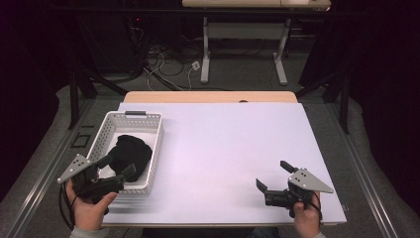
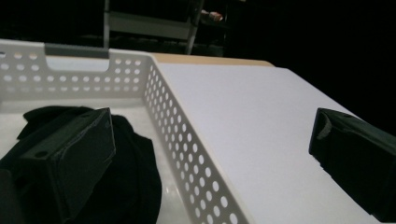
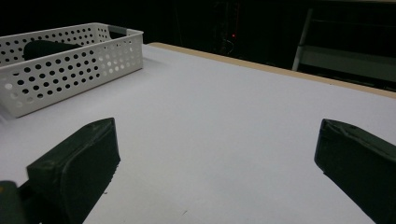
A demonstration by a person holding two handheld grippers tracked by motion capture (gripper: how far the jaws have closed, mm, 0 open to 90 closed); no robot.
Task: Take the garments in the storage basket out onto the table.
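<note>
Left gripper (image 1: 118,167) wide open, empty, straddling basket (image 1: 112,119) wall | right gripper (image 1: 274,175) wide open, empty

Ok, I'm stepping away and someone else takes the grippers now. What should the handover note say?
Left gripper: open, empty, one jaw over the white basket, the other outside its right wall.
Right gripper: open, empty, low over the bare white table.
Black cloth: bunched inside the basket, not gripped.
Done: nothing held yet.
Left: probably close the left gripper on the cloth and lift it out.
</note>
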